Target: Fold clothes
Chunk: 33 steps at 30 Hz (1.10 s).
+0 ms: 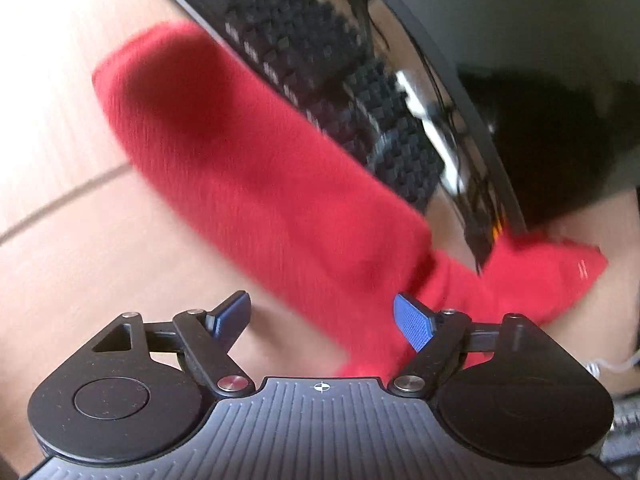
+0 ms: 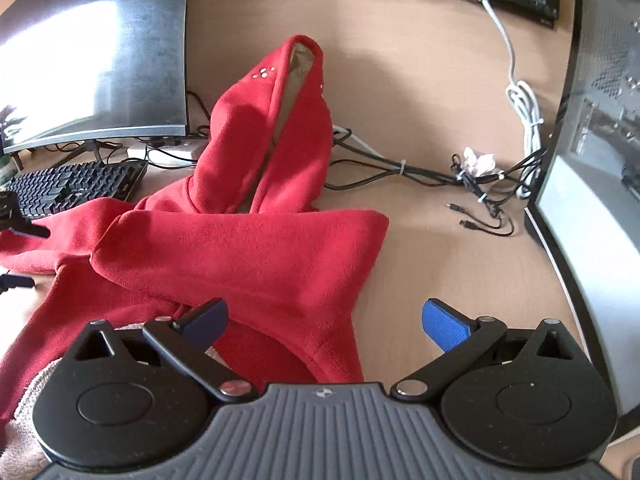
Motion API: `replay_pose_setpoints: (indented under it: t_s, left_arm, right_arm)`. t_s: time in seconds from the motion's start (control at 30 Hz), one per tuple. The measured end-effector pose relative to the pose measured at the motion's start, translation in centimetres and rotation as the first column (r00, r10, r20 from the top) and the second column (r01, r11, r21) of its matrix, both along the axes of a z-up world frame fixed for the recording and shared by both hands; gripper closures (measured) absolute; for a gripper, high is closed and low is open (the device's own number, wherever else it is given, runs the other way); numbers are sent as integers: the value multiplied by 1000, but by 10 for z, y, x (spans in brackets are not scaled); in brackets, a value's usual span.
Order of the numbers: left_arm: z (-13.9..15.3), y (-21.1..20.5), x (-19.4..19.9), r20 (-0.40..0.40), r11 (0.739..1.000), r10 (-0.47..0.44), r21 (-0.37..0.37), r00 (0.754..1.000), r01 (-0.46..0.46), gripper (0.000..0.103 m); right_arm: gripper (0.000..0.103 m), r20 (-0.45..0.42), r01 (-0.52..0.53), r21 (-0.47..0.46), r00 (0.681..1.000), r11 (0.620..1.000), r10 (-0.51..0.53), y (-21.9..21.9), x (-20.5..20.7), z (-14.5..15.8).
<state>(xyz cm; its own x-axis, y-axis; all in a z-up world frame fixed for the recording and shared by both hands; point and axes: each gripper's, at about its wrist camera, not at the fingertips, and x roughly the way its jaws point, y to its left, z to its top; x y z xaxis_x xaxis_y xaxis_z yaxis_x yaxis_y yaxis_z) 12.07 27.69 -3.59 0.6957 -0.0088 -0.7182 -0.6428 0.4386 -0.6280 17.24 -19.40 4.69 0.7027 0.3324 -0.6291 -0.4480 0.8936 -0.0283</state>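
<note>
Red fleece is spread across the wooden desk: a hooded garment is seen lying partly gathered, its hood propped up toward the back and one sleeve laid across the body. In the left wrist view a long red sleeve is stretched over the edge of a black keyboard, and the picture is smeared by motion.

Both tools are caught with nothing between the fingers. The left gripper is held wide, its right-hand blue pad just over the red cloth, no fold pinched. The right gripper is also spread wide above the lower part of the garment, with its left finger over the fleece and its right finger over bare wood.

As a judgement, a fold is in progress or being set up; a crossed-over sleeve would fit a half-made fold as well as a loose heap waiting to be straightened, and that is not settled by these views. Whatever grasp comes next, an edge or cuff would have to be pinched cleanly through a single layer, and the cables and keyboard nearby would need to be cleared, since soft fleece is easily dragged over them.
</note>
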Motion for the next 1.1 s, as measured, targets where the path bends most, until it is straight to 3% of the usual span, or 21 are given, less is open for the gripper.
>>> replay_pose_setpoints:
  t_s: [0.1,0.17,0.23,0.3,0.37,0.4,0.47,0.5,0.57,0.63,0.67,0.73,0.8,0.83,0.87,0.9,1.07,1.1]
  left_arm:
    - [2,6,9,7,990,84,115,996,-84,23]
    - [3,7,17,5,976,92,200,996,-91,26]
    - [5,4,24,-12,956,76,283,997,-69,39]
    - [5,-1,32,-46,927,55,373,997,-34,71]
    - [18,-11,31,-44,887,17,463,999,6,78]
    - [32,-25,32,-21,846,-29,532,999,35,79]
    - [61,-54,33,18,740,-130,667,991,85,79]
    - [74,-75,35,35,692,-221,710,975,132,79]
    - [98,-118,41,52,579,-406,787,913,212,79]
    - [110,-161,48,25,464,-576,833,817,302,72]
    - [109,-182,52,-6,409,-652,839,758,359,66]
    - [93,-218,60,-105,290,-759,829,643,478,53]
    - [73,-245,64,-206,179,-796,818,569,547,44]
    - [65,-253,65,-245,145,-798,809,550,570,44]
    - [58,-259,66,-282,113,-798,798,532,592,44]
    - [51,-262,67,-304,104,-792,787,529,609,41]
    - [43,-256,68,-344,107,-771,760,536,641,32]
    - [41,-254,68,-350,108,-767,755,538,647,31]
  right_arm:
    - [0,3,23,-17,1000,1000,-23,-1,-6,3]
    - [0,3,41,-29,999,999,-41,-2,-10,4]
    - [0,0,55,-37,998,998,-55,-4,-14,3]
    - [0,2,69,-40,998,997,-69,-8,-18,2]
    - [0,1,94,-28,996,995,-94,-16,-21,3]
    - [0,0,105,-18,994,994,-105,-20,-19,3]
    - [0,-3,128,3,992,992,-128,-29,-16,4]
    - [0,-4,140,14,990,990,-140,-34,-15,4]
    - [0,-17,148,32,989,988,-148,-40,-8,2]
    - [0,-16,148,51,989,988,-147,-42,-3,2]
    - [0,-15,148,61,989,987,-147,-43,0,2]
    - [0,-12,121,78,993,990,-121,-42,3,4]
    - [0,-4,87,89,996,992,-87,-39,6,6]
    - [0,-4,68,98,998,993,-68,-38,8,7]
    - [0,-3,48,113,999,992,-48,-36,10,9]
    - [0,-8,31,133,999,991,-31,-36,14,10]
    - [2,-70,-65,261,994,963,86,-29,38,7]
    - [10,-81,-86,269,990,959,112,-25,44,3]
